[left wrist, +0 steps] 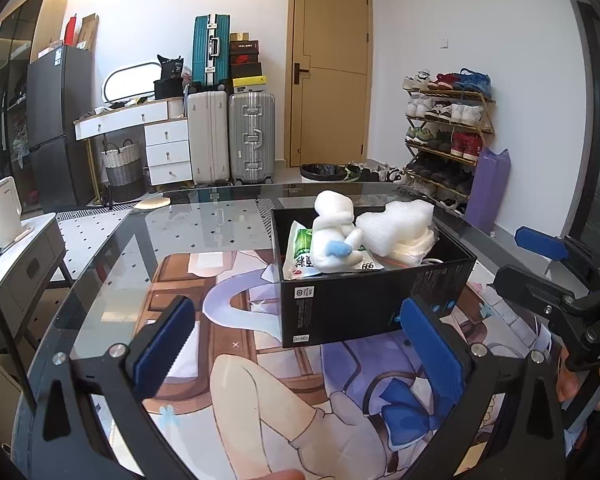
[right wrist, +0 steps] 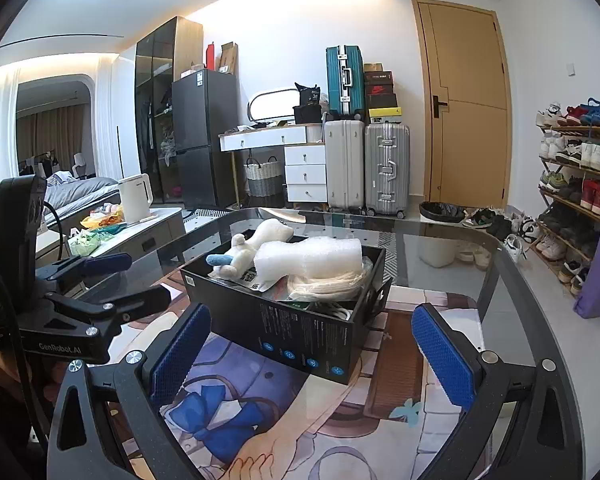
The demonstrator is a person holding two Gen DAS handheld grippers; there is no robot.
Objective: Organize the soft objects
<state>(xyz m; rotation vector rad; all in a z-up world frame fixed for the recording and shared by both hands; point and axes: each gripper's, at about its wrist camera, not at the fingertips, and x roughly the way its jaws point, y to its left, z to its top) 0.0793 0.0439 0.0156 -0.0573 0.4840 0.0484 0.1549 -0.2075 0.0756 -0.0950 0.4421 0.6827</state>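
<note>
Left gripper (left wrist: pixel 300 354) spread wide, nothing between its blue pads (left wrist: pixel 165 350), hovering over the glass table (left wrist: pixel 140 248). Black box (left wrist: pixel 364 296) sits just ahead of it, slightly right of centre, not touching. In the box, left to right: green-white packet (left wrist: pixel 300 254), white plush (left wrist: pixel 334 236) (blue patch on it, leaning on the packet), foam wrap (left wrist: pixel 400 222). Right gripper (right wrist: pixel 316 354) likewise spread and empty; box (right wrist: pixel 292 328) dead ahead between its fingers' line, apart from both pads, with the plush (right wrist: pixel 256 246) at its far left and the foam (right wrist: pixel 312 258) beside it.
</note>
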